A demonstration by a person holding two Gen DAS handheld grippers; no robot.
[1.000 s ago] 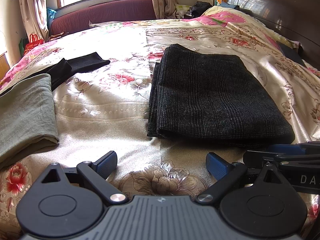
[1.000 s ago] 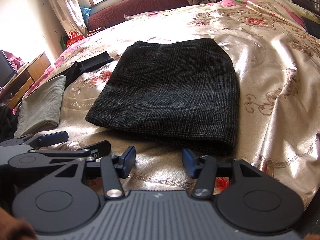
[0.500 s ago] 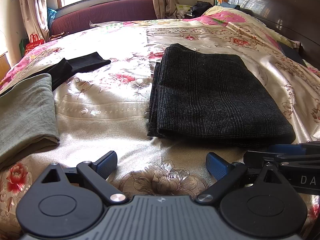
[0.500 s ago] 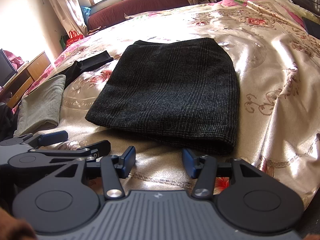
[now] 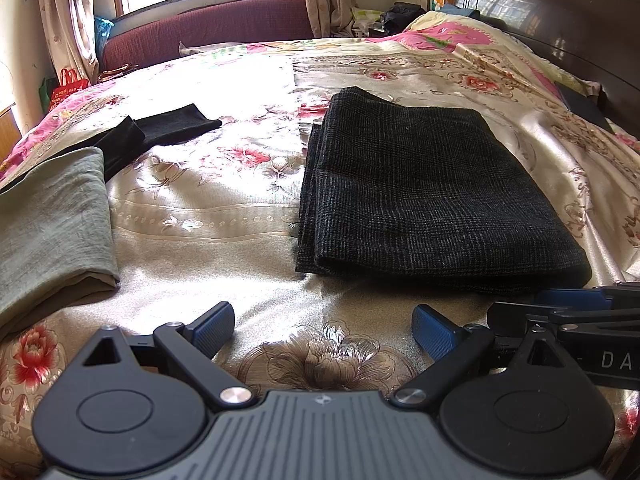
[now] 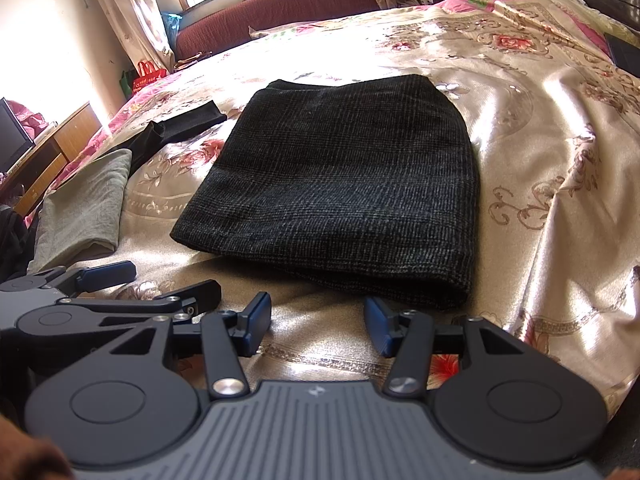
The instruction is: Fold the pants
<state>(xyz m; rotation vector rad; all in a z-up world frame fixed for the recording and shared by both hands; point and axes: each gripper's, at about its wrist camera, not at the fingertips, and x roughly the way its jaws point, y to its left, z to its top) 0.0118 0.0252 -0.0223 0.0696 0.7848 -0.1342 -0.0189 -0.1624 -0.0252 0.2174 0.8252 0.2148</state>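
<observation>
Dark checked pants (image 5: 424, 196) (image 6: 344, 188) lie folded into a flat rectangle on the floral bedspread (image 5: 224, 240). My left gripper (image 5: 323, 328) hovers over the spread just short of the fold's near left corner, open, nothing between its blue pads. My right gripper (image 6: 318, 320) sits in front of the fold's near edge, also open and empty. Each gripper shows at the edge of the other's view: the right one (image 5: 568, 312) at the right, the left one (image 6: 120, 284) at the left.
A folded grey-green garment (image 5: 48, 224) (image 6: 84, 208) lies at the left, with black clothing (image 5: 160, 132) behind it. A dark wooden headboard (image 5: 560, 24) stands at the right, a maroon sofa (image 5: 208, 32) under the window behind the bed, a wooden desk (image 6: 48, 152) at far left.
</observation>
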